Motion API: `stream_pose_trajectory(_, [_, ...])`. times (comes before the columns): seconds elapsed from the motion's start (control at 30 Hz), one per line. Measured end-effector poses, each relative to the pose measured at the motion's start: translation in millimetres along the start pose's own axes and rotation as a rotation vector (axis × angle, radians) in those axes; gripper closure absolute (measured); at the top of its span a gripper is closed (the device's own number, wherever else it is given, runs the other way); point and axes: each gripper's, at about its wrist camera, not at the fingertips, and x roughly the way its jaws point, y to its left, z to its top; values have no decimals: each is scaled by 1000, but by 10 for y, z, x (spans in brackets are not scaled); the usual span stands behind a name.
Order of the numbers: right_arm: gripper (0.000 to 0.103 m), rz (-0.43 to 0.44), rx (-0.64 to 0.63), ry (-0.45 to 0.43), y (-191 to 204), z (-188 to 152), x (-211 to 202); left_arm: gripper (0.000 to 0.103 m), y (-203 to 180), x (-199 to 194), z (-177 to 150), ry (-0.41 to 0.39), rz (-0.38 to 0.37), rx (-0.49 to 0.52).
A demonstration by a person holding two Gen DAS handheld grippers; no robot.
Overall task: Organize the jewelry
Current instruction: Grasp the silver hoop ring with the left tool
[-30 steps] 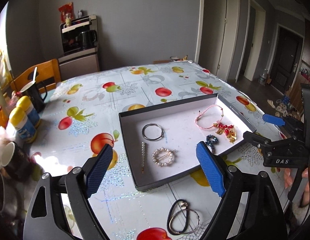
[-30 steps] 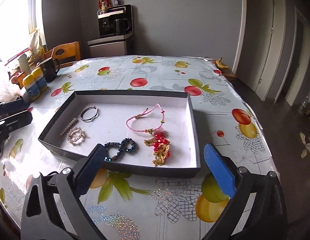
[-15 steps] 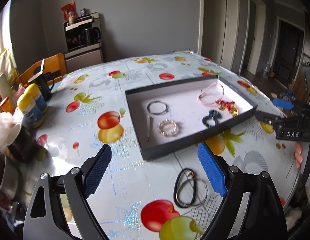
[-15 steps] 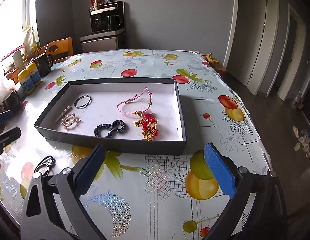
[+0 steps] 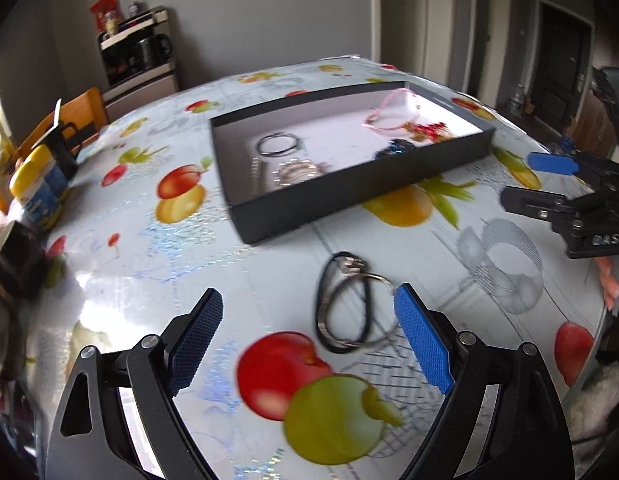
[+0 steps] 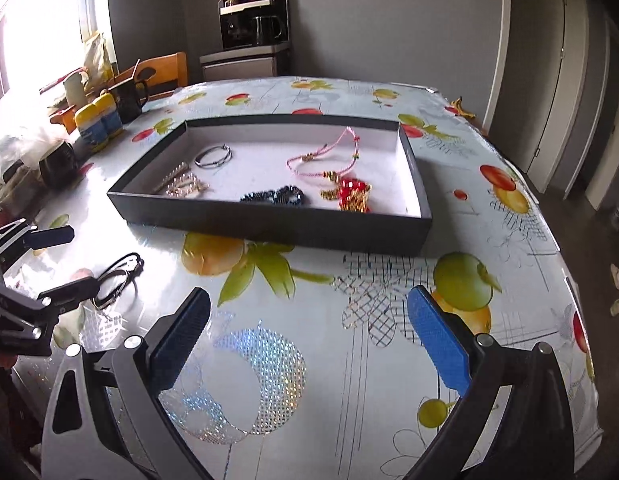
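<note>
A shallow black box (image 5: 349, 196) (image 6: 269, 224) with a white floor sits mid-table. It holds a silver bangle (image 6: 213, 156), a pearl clip (image 6: 181, 186), a pink cord bracelet (image 6: 325, 156), a red-and-gold charm (image 6: 351, 196) and a dark blue beaded bracelet (image 6: 277, 196). A black cord with silver rings (image 5: 347, 308) (image 6: 117, 276) lies on the tablecloth in front of the box. My left gripper (image 5: 309, 296) (image 6: 65, 260) hangs open just above it, the rings close to its right fingertip. My right gripper (image 6: 309, 294) (image 5: 537, 182) is open and empty over bare cloth near the box's front wall.
Yellow-capped bottles (image 5: 37, 184) (image 6: 97, 120), a black mug (image 6: 129, 96) and other cups crowd the table's left edge beside a wooden chair (image 5: 89, 108). The table's right edge (image 6: 549, 240) drops to the floor. A person's fingers (image 5: 609, 280) hold the right gripper.
Both grippers have drawn back from the box and sunk toward the table. The black cord with rings, once below the left gripper's fingers, now lies between them. Both stay open.
</note>
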Motion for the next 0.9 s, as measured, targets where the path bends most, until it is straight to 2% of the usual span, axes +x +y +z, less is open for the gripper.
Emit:
stream_pose_trajectory(0.13, [6,9,24,27,-59,-56,36,17,-187,-20,-10,-6,-44,51])
stream_pose_trajectory(0.2, [6,8,33,25,-92,-76,28,22,-241,-6,-10,-6,-56,70])
stream_pose_trajectory(0.27, [6,8,41,21,-123,-86,15,39,-278,19,-2,3,-79,79])
stream_pose_trajectory(0.3, [6,9,45,20,-132,-90,12,41,-282,33,1,10,-87,77])
stream_pose_trajectory(0.53, [6,9,44,48,-139,-139,91,42,-221,123,85,15,-125,51])
stream_pose_trajectory(0.63, [6,12,44,61,-142,-159,119,47,-207,170,109,30,-148,49])
stream_pose_trajectory(0.9, [6,14,49,62,-152,-167,121,47,-195,282,92,65,-132,64])
